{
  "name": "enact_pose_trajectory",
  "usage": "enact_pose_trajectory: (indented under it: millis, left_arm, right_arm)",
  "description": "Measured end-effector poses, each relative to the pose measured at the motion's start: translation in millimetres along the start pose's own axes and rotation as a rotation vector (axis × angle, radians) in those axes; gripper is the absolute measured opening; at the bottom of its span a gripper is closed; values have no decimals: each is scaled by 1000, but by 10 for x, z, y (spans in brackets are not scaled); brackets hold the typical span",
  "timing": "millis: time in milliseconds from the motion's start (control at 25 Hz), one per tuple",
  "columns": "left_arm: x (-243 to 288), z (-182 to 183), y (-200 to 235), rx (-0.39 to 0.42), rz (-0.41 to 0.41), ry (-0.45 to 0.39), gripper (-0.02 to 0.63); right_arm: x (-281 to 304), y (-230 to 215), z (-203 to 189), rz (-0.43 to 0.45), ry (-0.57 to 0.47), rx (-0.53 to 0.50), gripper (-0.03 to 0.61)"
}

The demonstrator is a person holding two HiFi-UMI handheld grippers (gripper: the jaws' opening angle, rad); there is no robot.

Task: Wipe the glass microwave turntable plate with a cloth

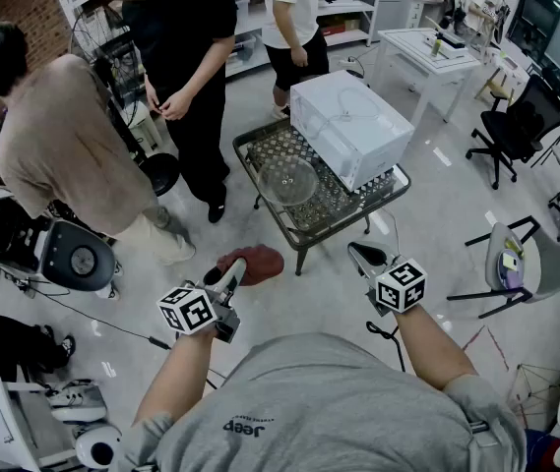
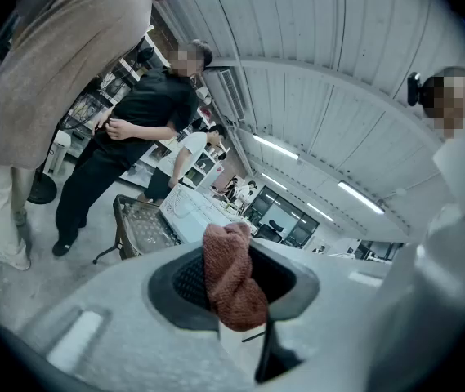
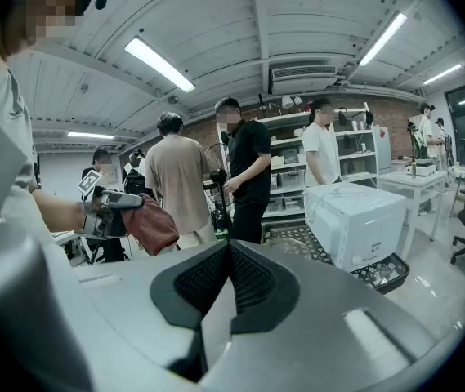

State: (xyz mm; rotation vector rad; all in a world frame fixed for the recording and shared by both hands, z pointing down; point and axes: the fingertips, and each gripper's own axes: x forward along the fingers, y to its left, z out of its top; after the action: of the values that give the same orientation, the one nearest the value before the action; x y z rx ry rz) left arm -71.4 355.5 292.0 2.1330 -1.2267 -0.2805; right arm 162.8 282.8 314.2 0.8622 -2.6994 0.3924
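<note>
Left fingers [image 2: 177, 287] around cloth [image 2: 234, 278].

Place: lab or workshop
Signs: storage shelves [image 1: 343, 3], white workbench [image 1: 427, 52], office chairs [image 1: 516, 126], brick wall [image 1: 14, 8], strip lights [image 3: 158, 64]

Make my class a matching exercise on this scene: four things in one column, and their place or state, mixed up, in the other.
1 cloth
2 glass plate
3 microwave
4 right gripper

A shut, holding nothing
B white box on the table
C in the left gripper
D clear, flat on the table

Pairs: 1-C, 2-D, 3-B, 4-A
</note>
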Motion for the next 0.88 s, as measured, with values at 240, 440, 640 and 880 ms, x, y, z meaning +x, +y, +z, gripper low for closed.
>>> enact_pose_trajectory:
  millis: [240, 440, 640, 880]
  left_arm:
    - [27, 41, 43, 1, -4, 4, 92]
    - [34, -26, -37, 0, -10, 4, 92]
    - [55, -68, -100, 1, -19, 9, 92]
    - [138, -56, -168, 20, -14, 9, 92]
  right_arm:
    - [71, -13, 17, 1, 2, -4, 8]
    - [-7, -20, -10, 0, 2, -9, 8]
    - [-66, -42, -21, -7, -3, -7, 8]
    - [-105, -141, 24, -9, -25, 6, 9]
